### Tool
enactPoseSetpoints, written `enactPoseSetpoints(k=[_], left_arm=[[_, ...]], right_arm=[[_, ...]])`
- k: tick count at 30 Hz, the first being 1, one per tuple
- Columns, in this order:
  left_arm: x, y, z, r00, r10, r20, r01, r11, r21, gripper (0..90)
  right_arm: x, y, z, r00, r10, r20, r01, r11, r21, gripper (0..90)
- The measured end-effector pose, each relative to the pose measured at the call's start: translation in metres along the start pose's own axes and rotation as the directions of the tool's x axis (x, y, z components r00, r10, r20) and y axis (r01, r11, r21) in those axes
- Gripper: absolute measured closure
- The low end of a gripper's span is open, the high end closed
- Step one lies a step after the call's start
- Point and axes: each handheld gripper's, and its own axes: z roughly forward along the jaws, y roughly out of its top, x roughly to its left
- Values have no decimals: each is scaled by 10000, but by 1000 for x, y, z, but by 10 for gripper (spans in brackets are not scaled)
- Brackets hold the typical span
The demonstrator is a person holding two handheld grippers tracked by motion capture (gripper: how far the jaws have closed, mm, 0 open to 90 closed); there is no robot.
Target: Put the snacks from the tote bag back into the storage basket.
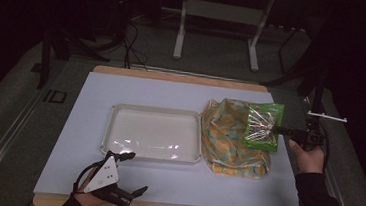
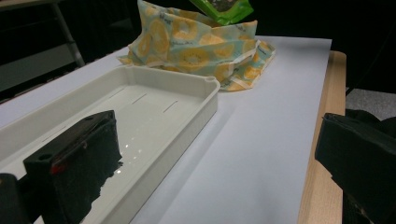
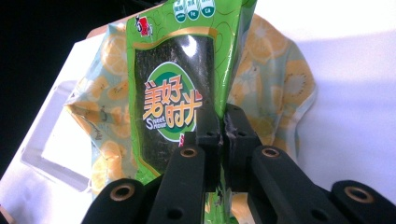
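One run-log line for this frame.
right gripper: shut on green snack packet | above patterned bag | left gripper: open, idle | tray: empty

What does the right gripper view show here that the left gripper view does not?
Right gripper view: the right gripper pinching the edge of a green snack packet, with the packet's printed front legible.

Left gripper view: the left gripper's wide-apart jaws with nothing between them, the near wall of the white tray, and the table's wooden edge.

Both: the fruit-patterned bag lying on the pale sheet, part of the green packet above the bag, and some of the tray.
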Motion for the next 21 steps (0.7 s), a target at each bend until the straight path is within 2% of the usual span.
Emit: enactPoseSetpoints(k=[16, 21], left_arm=[[0, 0, 0, 10000, 7, -15, -7, 10000, 11, 5], [0, 0, 0, 10000, 15, -13, -15, 10000, 21, 5]], right_arm=[[2, 6, -21, 10000, -9, 7, 9, 9993, -383, 865], [8, 11, -26, 9999, -125, 39, 126, 9988, -482, 865]])
